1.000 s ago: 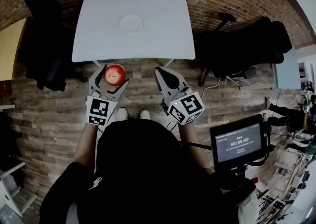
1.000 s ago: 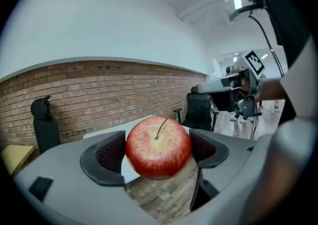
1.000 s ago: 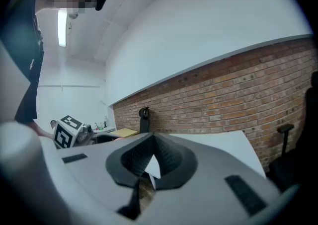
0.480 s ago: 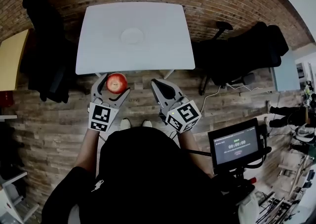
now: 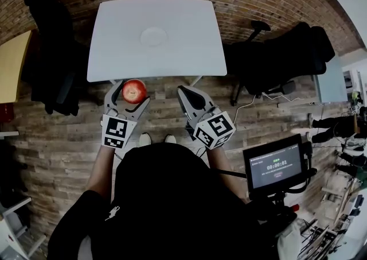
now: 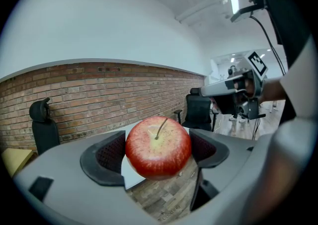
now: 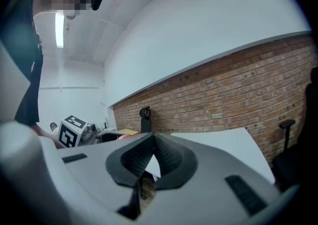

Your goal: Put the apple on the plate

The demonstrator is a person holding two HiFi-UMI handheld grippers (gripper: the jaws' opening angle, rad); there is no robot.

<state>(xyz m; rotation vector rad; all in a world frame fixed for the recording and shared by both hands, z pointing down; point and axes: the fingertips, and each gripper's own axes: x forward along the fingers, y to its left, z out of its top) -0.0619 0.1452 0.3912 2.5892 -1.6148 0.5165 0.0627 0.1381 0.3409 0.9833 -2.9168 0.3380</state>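
Off near edge of white table [image 5: 189,52], at 6 o'clock from plate [image 5: 153,36], apple [image 5: 135,90] was clamped stem-up between jaws of left gripper [image 5: 132,93], over wood floor [image 5: 51,138]. Plate was noted at table centre. Right gripper [image 5: 184,92], at 3 o'clock of left, was pressed closed, nothing gripped.

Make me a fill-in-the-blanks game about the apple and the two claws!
The left claw is shut on a red ____.
The right claw is shut and holds ____.
The round plate lies on the white ____.
Missing words: apple; nothing; table.
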